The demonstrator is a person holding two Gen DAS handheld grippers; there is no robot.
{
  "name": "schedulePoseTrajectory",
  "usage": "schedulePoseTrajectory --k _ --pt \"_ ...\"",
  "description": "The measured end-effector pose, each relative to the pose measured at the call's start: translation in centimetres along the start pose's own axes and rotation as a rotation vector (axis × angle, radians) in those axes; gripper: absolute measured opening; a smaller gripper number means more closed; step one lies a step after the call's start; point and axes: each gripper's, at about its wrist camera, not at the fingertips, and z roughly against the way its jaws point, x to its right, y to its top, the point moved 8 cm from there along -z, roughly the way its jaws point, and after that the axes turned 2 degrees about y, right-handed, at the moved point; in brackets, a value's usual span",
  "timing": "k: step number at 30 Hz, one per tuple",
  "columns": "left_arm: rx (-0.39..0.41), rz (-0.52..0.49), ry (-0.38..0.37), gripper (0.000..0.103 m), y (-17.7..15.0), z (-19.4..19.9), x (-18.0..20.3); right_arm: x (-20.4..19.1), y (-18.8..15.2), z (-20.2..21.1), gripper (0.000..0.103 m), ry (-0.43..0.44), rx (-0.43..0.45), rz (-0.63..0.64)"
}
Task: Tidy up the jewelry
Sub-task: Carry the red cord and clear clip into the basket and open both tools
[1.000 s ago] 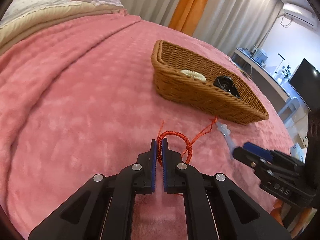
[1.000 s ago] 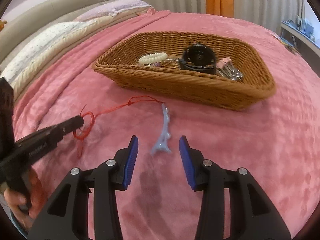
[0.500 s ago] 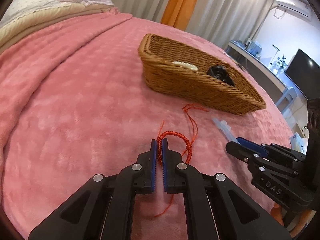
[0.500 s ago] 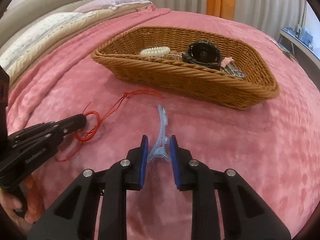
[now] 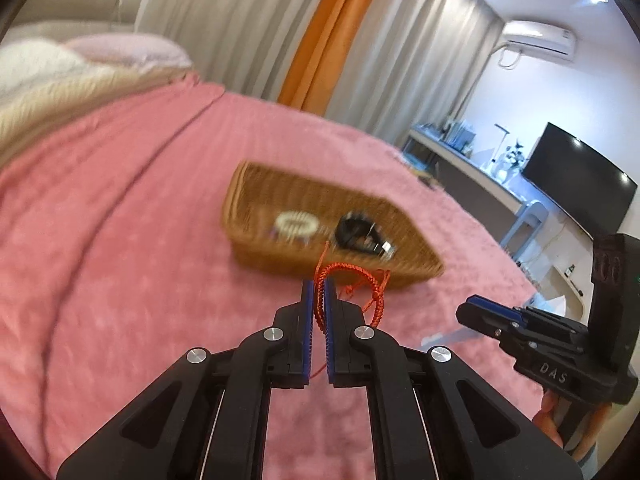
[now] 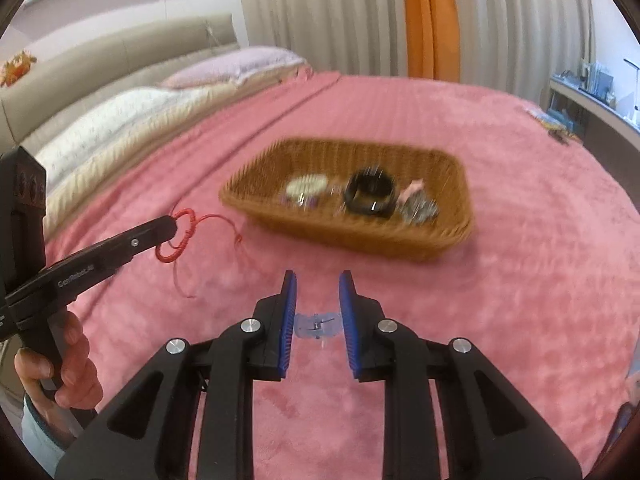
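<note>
My left gripper [image 5: 316, 286] is shut on a red braided cord bracelet [image 5: 360, 284] and holds it in the air above the pink blanket; it shows in the right wrist view too [image 6: 180, 236], its loose cords hanging down. My right gripper [image 6: 317, 282] is shut on a pale blue clear hair clip [image 6: 318, 325], clamped between its blue pads and lifted off the bed. A wicker basket [image 6: 440, 240] lies ahead of both grippers, also seen in the left wrist view [image 5: 260, 196]. It holds a white coil hair tie [image 6: 306, 186], a black ring-shaped item [image 6: 370, 196] and small metal pieces.
The pink blanket [image 6: 520, 300] covers the bed. Pillows [image 6: 120, 124] and a headboard lie to the left. A desk and a dark screen [image 5: 576, 176] stand beyond the bed on the right. Curtains hang behind.
Both grippers have risen off the blanket with their items. The right gripper closed on the hair clip and lifted it. The bracelet's cords now hang free of the bed.
</note>
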Motion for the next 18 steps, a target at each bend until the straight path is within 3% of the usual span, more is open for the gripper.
schedulePoseTrajectory --k 8,13,18 --pt "0.083 -0.083 -0.008 0.003 6.6 -0.2 3.5 3.0 7.1 1.8 0.019 -0.048 0.106 -0.008" --pt "0.115 -0.068 -0.017 0.003 9.7 -3.3 3.7 5.9 10.4 -1.3 0.019 -0.078 0.114 -0.051" --pt "0.081 -0.057 0.024 0.003 10.5 -9.1 2.7 8.9 11.6 -5.5 0.019 -0.096 0.113 -0.098"
